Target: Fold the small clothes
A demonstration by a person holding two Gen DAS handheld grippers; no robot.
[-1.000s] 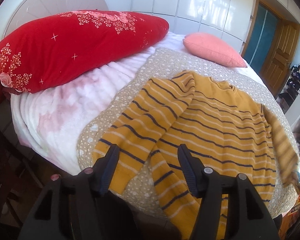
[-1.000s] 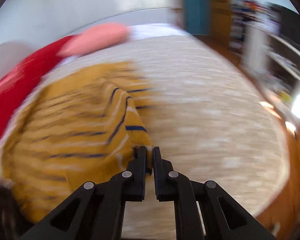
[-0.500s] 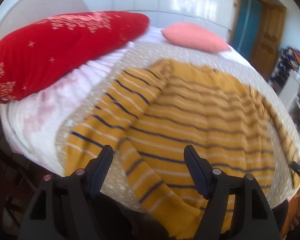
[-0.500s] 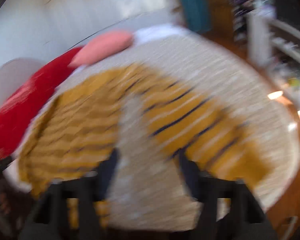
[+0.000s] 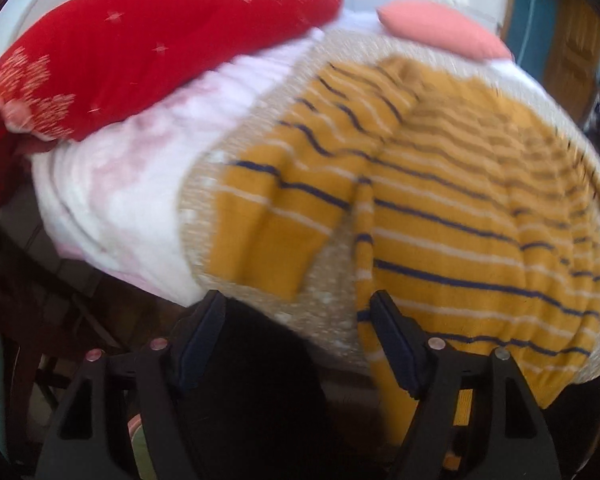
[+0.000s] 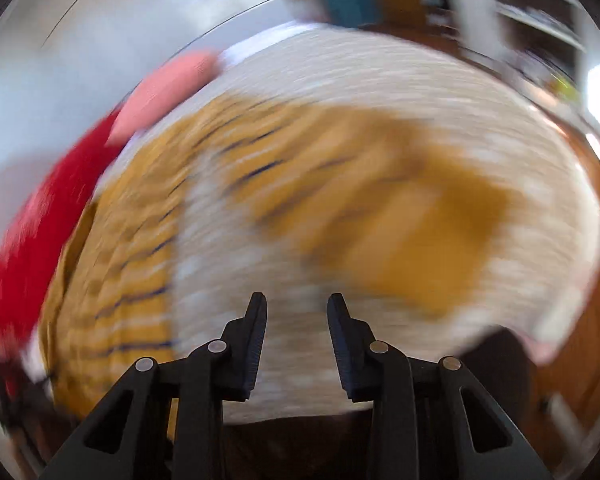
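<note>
While the left gripper (image 5: 298, 340) gapes empty near the sweater (image 5: 460, 208) hem and the right gripper (image 6: 296, 340) has just been narrowing on nothing, both should pinch the sleeve cuffs squarely.

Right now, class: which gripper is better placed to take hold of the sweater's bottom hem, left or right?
Left, probably. The left gripper is open at the sweater hem. The right gripper, jaws just closing on nothing, faces bare bedspread.

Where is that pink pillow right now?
In the left wrist view the pink pillow lies at the far end of the bed, upper right, beyond the striped sweater and right of the red pillow.
</note>
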